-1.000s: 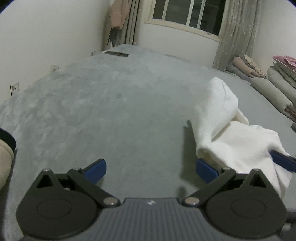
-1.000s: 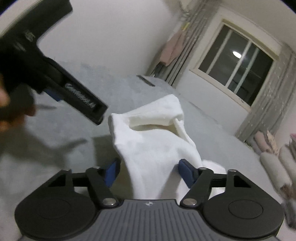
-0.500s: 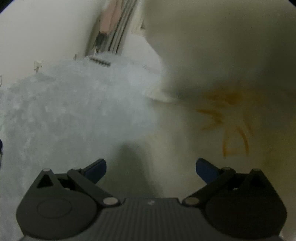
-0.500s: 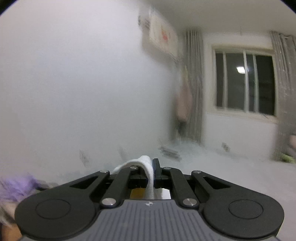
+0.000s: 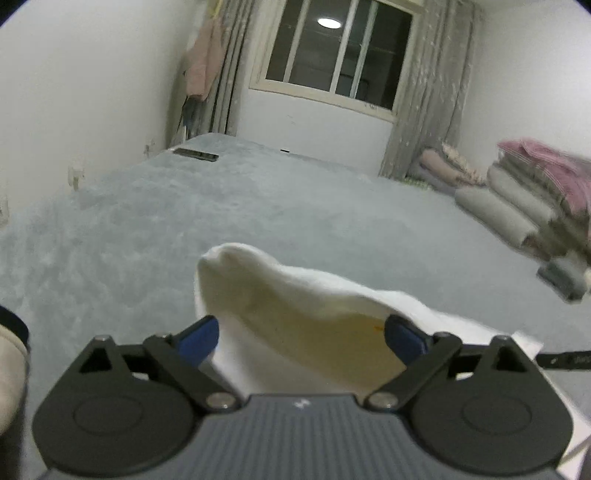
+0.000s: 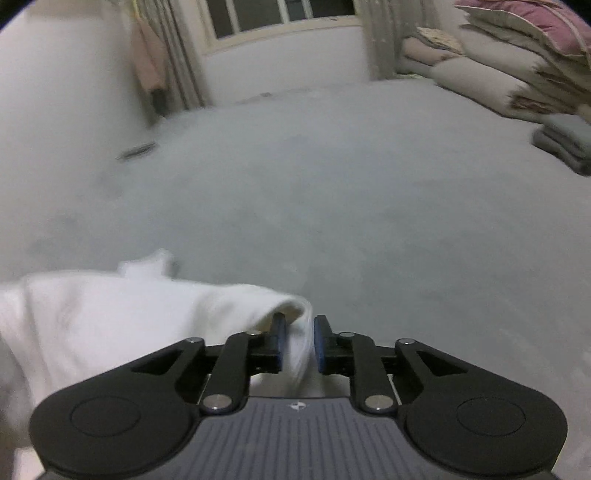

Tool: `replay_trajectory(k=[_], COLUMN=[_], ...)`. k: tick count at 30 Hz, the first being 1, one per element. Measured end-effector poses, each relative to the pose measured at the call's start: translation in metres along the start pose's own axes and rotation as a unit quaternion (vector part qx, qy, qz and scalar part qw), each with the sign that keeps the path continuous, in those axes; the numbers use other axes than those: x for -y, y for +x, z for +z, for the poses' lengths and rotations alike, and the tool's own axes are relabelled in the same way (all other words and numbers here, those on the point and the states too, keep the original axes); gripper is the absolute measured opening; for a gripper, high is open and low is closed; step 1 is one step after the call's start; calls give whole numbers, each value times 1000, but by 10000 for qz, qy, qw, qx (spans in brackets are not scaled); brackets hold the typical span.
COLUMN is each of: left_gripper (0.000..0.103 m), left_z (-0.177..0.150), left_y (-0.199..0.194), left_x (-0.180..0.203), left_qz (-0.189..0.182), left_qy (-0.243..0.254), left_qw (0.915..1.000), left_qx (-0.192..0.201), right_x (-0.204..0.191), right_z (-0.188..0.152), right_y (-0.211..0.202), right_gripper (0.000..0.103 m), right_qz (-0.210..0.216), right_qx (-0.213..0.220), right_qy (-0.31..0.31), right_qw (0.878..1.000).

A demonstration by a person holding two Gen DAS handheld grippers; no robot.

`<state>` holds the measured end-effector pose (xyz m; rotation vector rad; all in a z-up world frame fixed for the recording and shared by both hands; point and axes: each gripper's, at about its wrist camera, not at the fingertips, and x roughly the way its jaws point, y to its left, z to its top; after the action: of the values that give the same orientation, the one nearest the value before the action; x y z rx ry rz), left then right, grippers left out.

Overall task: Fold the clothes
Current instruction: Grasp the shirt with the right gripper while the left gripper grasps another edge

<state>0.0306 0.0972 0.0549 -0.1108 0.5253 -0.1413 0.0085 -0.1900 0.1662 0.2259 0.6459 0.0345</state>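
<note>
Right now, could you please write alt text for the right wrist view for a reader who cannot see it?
The right gripper pinches a fold of a white garment that trails left over a grey bed cover. Folded bedding is stacked at far right, below a window.

Bedroom, night. White walls (image 5: 92, 92) enclosing a wide grey plush bed surface (image 5: 258, 221). Dark window (image 5: 336, 51) at far end reflecting a ceiling lamp (image 5: 328, 23); grey curtains (image 5: 428, 92) hanging both sides. Pink garment (image 5: 199, 70) hanging in left corner. Folded quilts & bedding (image 5: 524, 199) stacking along right side. Wall sockets (image 5: 75, 173) showing at left.
</note>
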Motion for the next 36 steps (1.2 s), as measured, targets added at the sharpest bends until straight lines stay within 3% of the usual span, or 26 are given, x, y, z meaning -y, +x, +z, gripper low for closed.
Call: replay_trajectory(k=[2,4,6,9,14,17,20,22,23,24,25,26,32,36], left_gripper=[101,103,103,103,103,103,102,76,48,29,20,14,5,5], left_z=[-3,-3,-3,-8,-12,-15,-17,-19,-20,-19,-18,-16,11,37], left_y=[-6,-9,-11,-9,14,31,41,44,45,45,43,40,-18,-55], left_x=[13,15,15,15,5,-8,-21,-21,-19,-16,-12,-8,-7,-1], left_qz=[219,413,604,917,724,569,473,411,357,280,234,239,-163,-290], left_qy=[280,362,395,566,71,-356,-658,-616,-549,-496,-429,-331,-142,-47], left_qw=[9993,9984,9973,9937,9947,9938,9932,9944,9952,9957,9965,9974,9991,9965], left_qx=[-61,-100,-165,-308,-732,-882,-831,-758,-727,-724,-682,-587,375,786], right_x=[18,14,1,-14,-37,-53,-56,-56,-61,-68,-69,-62,-33,-24], right_z=[-11,-22,-20,-30,-50,-61,-69,-71,-72,-71,-67,-59,-13,23], right_y=[8,-7,-20,-41,-53,-37,-25,-19,-14,-6,-2,-5,-33,-51], right_gripper=[35,40,49,58,59,59,59,54,46,25,3,2,2,2], right_qz=[-285,-339,-178,560,1550,1768,1635,1420,1313,1213,1114,1015,168,-289], right_qx=[-183,10,378,588,390,193,29,15,47,98,169,294,1346,2006], right_qy=[-153,-598,-1206,-1771,-2807,-3398,-3793,-4003,-4048,-4050,-3999,-3867,-3311,-2920], right_qw=[9993,9976,9918,9808,9464,9235,9107,9053,9049,9062,9096,9161,9338,9347])
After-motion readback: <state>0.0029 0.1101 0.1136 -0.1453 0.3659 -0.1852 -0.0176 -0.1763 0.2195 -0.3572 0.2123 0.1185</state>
